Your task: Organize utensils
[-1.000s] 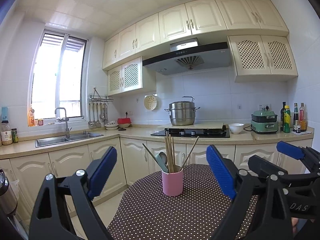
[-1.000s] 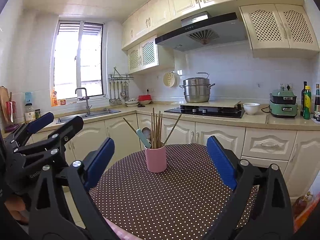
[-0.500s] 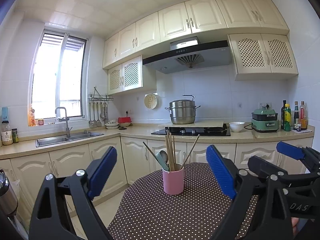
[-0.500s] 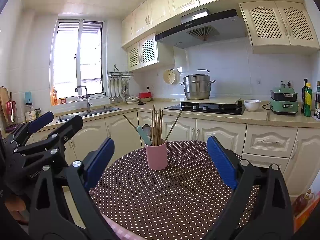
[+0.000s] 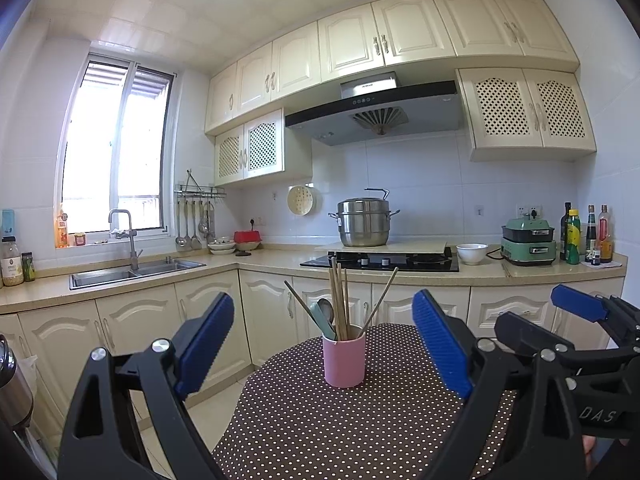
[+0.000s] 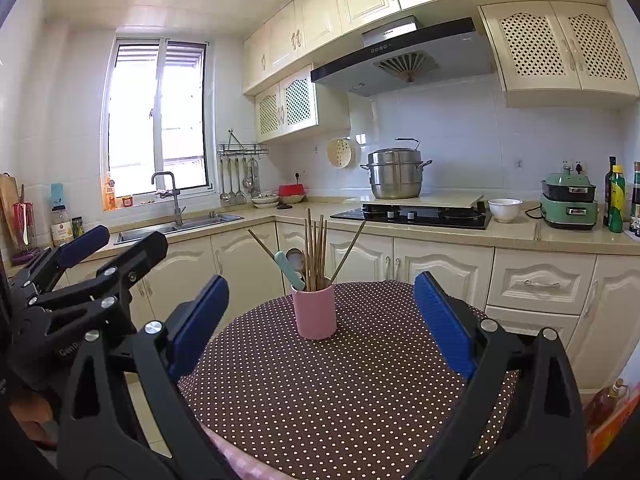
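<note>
Pink and upright, the cup (image 5: 344,361) stands on the brown polka-dot surface (image 5: 360,432), toward its far edge, with the kitchen cabinets behind it. Inside it sit the utensils: a bundle of wooden chopsticks (image 5: 339,300) rising straight up, two more thin sticks leaning out to either side, a pale green handle (image 5: 321,320) and a metal spoon (image 5: 326,309) tucked against the rim on the left.

Both tools hover above the near part of the surface, side by side and well apart from the cup. The left gripper (image 5: 323,344) has its blue-padded fingers (image 5: 204,344) spread wide and released, gripping nothing; the cup appears in the gap between them. The right gripper (image 6: 321,322) is the same, its fingers (image 6: 442,322) wide apart and empty, with the cup framed between them.

Each camera catches the other tool at its edge: the right one at the right edge of the left view, the left one at the left edge of the right view.

Behind, a steel pot (image 6: 396,174) rests on the stove and a white bowl (image 6: 505,209) beside it.
</note>
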The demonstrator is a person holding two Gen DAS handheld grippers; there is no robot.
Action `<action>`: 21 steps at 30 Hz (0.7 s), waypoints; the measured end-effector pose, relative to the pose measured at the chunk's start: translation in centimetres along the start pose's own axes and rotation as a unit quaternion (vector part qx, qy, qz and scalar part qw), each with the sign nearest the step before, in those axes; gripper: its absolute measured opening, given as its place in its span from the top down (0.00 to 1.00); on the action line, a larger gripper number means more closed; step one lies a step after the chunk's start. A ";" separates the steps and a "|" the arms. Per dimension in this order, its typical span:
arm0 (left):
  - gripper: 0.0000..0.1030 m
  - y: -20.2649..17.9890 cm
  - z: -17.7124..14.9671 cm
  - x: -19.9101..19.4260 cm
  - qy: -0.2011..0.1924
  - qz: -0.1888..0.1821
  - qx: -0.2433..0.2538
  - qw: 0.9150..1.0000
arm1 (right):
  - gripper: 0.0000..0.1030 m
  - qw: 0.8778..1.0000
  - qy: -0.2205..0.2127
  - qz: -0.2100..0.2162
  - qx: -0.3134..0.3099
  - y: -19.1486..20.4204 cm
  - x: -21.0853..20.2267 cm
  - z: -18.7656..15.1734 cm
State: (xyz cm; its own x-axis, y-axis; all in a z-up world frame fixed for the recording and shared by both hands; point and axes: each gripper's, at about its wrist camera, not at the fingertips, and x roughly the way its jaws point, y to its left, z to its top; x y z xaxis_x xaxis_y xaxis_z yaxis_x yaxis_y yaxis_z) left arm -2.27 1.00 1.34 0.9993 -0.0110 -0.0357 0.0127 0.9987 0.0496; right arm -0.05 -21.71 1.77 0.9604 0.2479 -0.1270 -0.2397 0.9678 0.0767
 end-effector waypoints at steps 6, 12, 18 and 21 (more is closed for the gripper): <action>0.14 -0.1 0.1 0.0 0.000 0.000 0.001 1.000 | 0.11 1.000 0.001 0.000 0.000 0.0 0.0 0.0; 0.14 -0.1 0.1 0.0 0.001 0.001 0.001 1.000 | 0.11 1.000 0.003 0.001 0.000 0.0 0.1 0.0; 0.14 0.0 0.1 0.1 0.002 0.001 0.000 1.000 | 0.11 1.000 0.004 0.002 0.000 0.0 0.2 0.0; 0.14 0.1 0.1 0.2 0.001 0.001 0.000 1.000 | 0.11 1.000 0.004 0.001 -0.001 0.0 0.3 0.1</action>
State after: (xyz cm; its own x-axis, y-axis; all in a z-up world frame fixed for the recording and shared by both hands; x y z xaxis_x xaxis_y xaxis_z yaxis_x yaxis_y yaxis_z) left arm -2.11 1.05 1.42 0.9993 -0.0087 -0.0376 0.0106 0.9987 0.0502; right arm 0.23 -21.61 1.79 0.9587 0.2511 -0.1338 -0.2428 0.9671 0.0757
